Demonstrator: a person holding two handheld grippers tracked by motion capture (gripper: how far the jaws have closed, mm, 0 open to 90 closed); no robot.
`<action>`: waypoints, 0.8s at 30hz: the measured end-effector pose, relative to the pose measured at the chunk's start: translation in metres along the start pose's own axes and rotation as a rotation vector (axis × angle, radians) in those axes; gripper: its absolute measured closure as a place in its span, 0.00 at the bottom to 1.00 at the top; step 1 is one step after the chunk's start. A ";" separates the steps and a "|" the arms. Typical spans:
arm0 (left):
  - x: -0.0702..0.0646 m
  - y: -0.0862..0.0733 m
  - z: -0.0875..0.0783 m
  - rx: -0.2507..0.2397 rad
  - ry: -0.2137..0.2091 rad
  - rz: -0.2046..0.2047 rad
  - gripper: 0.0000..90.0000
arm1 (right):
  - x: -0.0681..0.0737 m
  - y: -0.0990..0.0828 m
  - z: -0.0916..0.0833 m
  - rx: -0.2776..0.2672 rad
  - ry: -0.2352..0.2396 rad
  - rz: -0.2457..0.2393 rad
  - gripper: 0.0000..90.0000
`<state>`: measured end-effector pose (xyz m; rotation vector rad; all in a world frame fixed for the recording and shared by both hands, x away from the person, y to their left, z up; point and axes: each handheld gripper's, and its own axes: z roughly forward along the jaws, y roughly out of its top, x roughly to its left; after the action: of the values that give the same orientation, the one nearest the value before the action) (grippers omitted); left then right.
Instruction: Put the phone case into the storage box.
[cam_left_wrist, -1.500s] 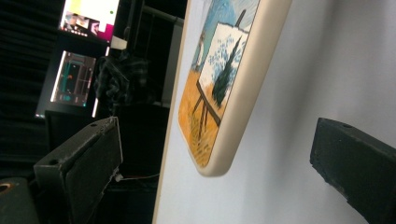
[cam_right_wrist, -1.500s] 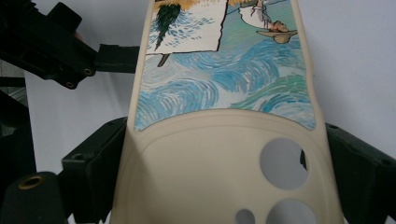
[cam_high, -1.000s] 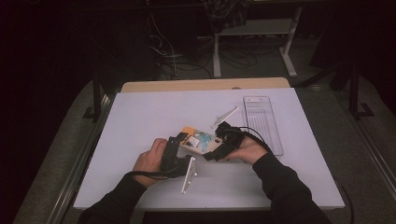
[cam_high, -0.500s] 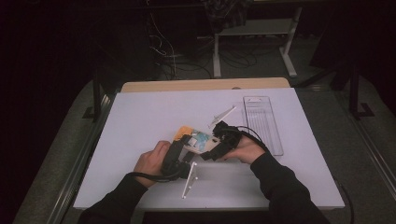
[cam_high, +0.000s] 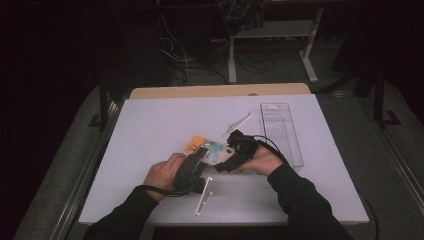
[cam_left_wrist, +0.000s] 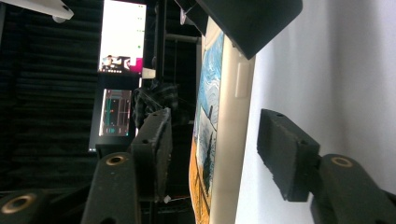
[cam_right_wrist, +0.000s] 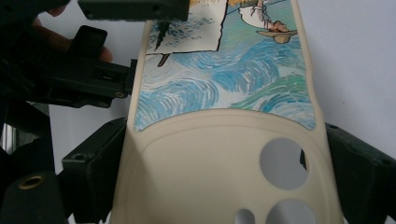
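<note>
Phone case held between both grippers at mid-counter

Phone case (cam_right_wrist: 224, 154), cream rim with a painted swirl print, sits just above the white counter (cam_high: 150, 130) near its middle, gripped at the camera-cutout end by the right gripper (cam_high: 231, 159). In the right gripper view its jaws bear on both long edges of the case, closed on it. Left gripper (cam_high: 197, 162) meets the case from the other side; its jaws have just been closing, and in the left gripper view the case edge (cam_left_wrist: 229, 140) stands between them with a gap visible on each side, so not yet clamped.

Surroundings: clear plastic strip (cam_high: 203, 195) lies just beside the left gripper toward the near edge. Clear blister package (cam_high: 281, 131) lies to the right, near the right hand (cam_high: 262, 161). Small clear piece (cam_high: 237, 123) lies beyond the grippers. Orange card (cam_high: 193, 143) lies partly under the case. Nothing lies between the jaws and the case.
</note>
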<state>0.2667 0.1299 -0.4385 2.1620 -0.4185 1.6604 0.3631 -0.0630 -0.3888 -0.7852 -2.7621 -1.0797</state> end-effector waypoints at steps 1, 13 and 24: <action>0.000 0.000 0.000 0.001 -0.001 0.002 0.52 | 0.000 0.000 0.000 0.000 0.000 -0.001 0.11; 0.001 0.001 -0.001 0.013 -0.004 0.029 0.63 | -0.001 0.000 0.002 0.003 -0.002 -0.010 0.11; 0.001 0.003 -0.002 0.019 -0.016 0.058 0.73 | -0.001 0.000 0.002 0.006 0.010 -0.001 0.11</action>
<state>0.2641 0.1283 -0.4365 2.1978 -0.4769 1.6852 0.3638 -0.0620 -0.3907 -0.7761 -2.7568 -1.0713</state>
